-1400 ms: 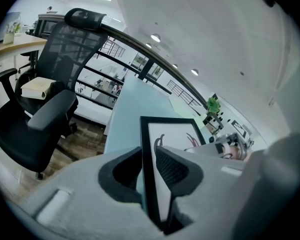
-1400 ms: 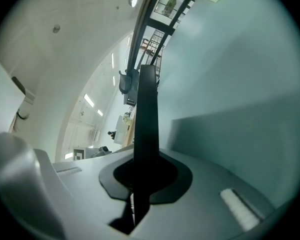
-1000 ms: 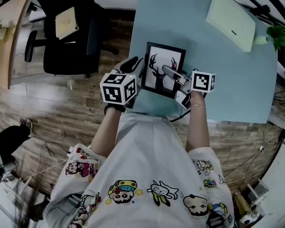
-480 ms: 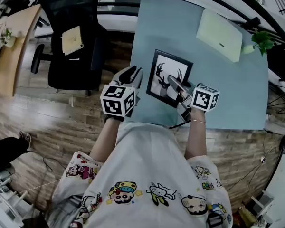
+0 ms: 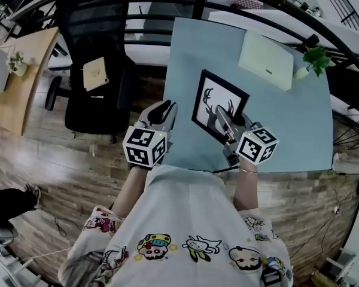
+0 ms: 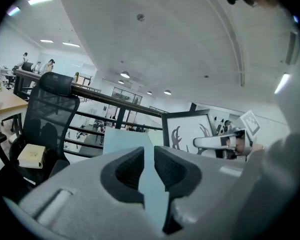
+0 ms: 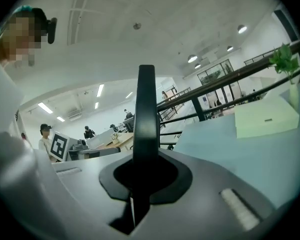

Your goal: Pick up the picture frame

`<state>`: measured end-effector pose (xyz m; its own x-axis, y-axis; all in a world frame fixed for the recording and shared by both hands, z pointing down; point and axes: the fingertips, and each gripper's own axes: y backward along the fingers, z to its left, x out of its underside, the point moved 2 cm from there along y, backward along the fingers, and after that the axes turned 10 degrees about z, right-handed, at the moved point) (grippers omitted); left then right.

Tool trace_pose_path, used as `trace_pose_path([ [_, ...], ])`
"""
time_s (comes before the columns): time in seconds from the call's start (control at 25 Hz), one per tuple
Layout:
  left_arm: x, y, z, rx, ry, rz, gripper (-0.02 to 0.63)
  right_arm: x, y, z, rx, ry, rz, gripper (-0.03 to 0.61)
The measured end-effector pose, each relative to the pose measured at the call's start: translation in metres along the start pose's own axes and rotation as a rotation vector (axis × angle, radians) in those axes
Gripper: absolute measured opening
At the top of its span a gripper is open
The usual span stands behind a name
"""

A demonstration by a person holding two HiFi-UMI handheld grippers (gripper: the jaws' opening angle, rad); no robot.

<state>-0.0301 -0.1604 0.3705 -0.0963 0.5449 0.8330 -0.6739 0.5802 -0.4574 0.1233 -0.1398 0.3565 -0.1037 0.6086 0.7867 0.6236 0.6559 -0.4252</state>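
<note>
The one picture frame (image 5: 210, 100) is clamped in the right tongs (image 5: 222, 116), which grip its right-hand edge; in the right gripper view that black edge stands up on end between the pressed jaws. The frame is held over the near half of the blue desk (image 5: 287, 121), just right of the left tongs (image 5: 164, 112). Its face, a black deer on white, is turned up toward the head camera. Its long axis runs away from the person, with the antlers at the far end and the whole frame slanted a little to the right.

The left tongs grip nothing. Their jaws are closing with a narrow gap, through which only the desk top shows.

There are two tongs and one frame. On the far right of the desk lie one pale flat box (image 5: 264, 60), lid shut, and one small potted plant (image 5: 314, 57). Beside the desk stands one black office chair (image 5: 90, 26), with one tan flat item (image 5: 96, 73) on its seat.
</note>
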Motion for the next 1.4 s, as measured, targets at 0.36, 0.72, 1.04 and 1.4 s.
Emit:
trace_pose_path([
  [0.36, -0.018, 0.015, -0.031, -0.014, -0.137, -0.102, 0.006, -0.008, 0.038, 0.005, 0.191, 0.194, -0.075, 0.021],
  [0.72, -0.007, 0.014, -0.029, -0.117, -0.202, -0.101, -0.002, 0.001, 0.066, -0.012, 0.344, 0.273, -0.158, 0.02],
  [1.04, 0.004, 0.018, -0.025, -0.141, -0.228, -0.062, -0.002, 0.015, 0.068, -0.014, 0.415, 0.324, -0.135, 0.018],
  [1.4, 0.011, 0.022, -0.024, -0.149, -0.226, -0.032, -0.002, 0.019, 0.063, -0.013, 0.401, 0.331, -0.123, 0.018],
])
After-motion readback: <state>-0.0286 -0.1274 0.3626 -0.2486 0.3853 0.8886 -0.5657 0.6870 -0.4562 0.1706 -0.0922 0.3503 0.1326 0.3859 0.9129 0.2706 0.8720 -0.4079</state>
